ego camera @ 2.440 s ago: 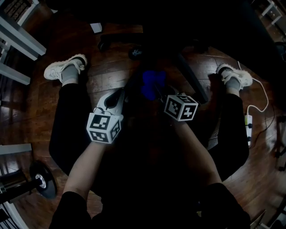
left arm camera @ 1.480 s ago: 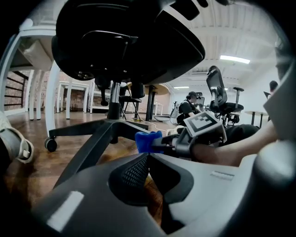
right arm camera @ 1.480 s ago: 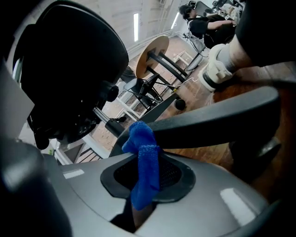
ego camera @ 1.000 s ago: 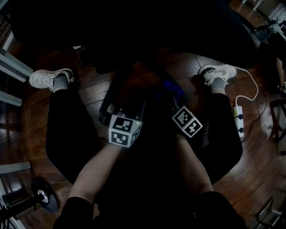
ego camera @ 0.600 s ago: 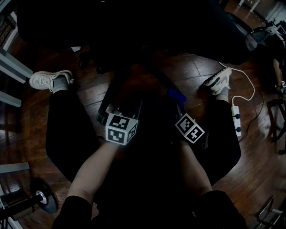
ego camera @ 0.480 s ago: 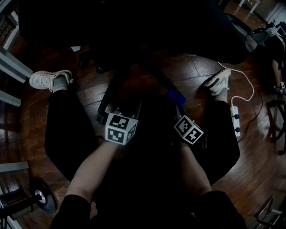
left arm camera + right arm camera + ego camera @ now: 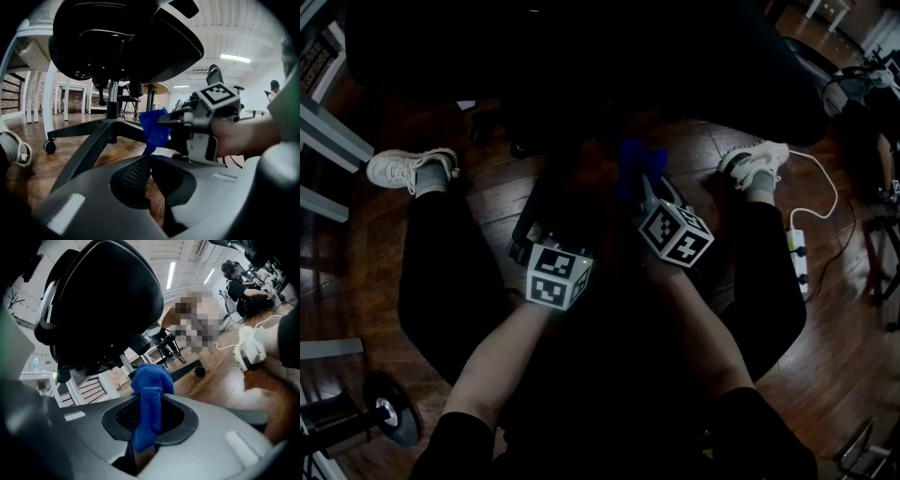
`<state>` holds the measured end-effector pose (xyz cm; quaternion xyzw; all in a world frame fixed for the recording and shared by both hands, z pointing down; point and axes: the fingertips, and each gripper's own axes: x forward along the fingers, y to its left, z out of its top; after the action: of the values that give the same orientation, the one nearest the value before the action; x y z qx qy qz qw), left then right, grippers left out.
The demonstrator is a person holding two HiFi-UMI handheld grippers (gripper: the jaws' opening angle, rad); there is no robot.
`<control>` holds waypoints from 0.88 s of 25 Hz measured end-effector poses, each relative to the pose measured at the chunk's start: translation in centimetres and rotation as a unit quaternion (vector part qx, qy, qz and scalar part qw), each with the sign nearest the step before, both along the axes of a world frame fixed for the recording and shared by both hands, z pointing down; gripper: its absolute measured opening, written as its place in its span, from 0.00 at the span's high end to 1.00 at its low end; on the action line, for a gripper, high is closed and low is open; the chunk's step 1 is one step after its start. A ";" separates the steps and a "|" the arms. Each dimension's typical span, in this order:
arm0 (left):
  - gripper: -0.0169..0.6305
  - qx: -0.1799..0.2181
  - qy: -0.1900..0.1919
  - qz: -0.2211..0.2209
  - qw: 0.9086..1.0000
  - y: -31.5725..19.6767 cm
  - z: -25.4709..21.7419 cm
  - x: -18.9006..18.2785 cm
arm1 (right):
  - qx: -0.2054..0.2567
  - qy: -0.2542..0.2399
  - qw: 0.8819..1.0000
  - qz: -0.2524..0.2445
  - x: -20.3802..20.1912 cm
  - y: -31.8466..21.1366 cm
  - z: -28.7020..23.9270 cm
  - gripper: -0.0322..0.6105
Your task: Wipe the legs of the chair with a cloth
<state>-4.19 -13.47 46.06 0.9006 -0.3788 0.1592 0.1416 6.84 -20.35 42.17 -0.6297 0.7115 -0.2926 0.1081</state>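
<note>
Right gripper [image 7: 649, 192] was clamped on the blue cloth [image 7: 150, 380], which was bunched between its jaws with the top sticking out. Versus half a second earlier, the cloth had come up off the leg to the right of the chair column [image 7: 111, 101] and sat in the air just in front of the column, touching no leg that I could see. The right gripper had lifted and rolled with it. Left gripper [image 7: 149, 161] had not moved. Its jaws were pressed together with nothing in them, low beside the leg [image 7: 86, 150] running left-front from the column. The person's shoe right of the column was now flat on the floor.
</note>
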 end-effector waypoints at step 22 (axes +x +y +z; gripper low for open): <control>0.97 -0.003 -0.017 0.009 1.000 0.3 1.4 0.3 | -0.112 0.241 0.964 -0.013 4.2 -1.8 1.9 0.81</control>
<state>-3.88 -13.18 47.47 0.9006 -0.3728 0.1769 0.1366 11.08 -22.11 44.03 -0.6807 0.6871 -0.2114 -0.1413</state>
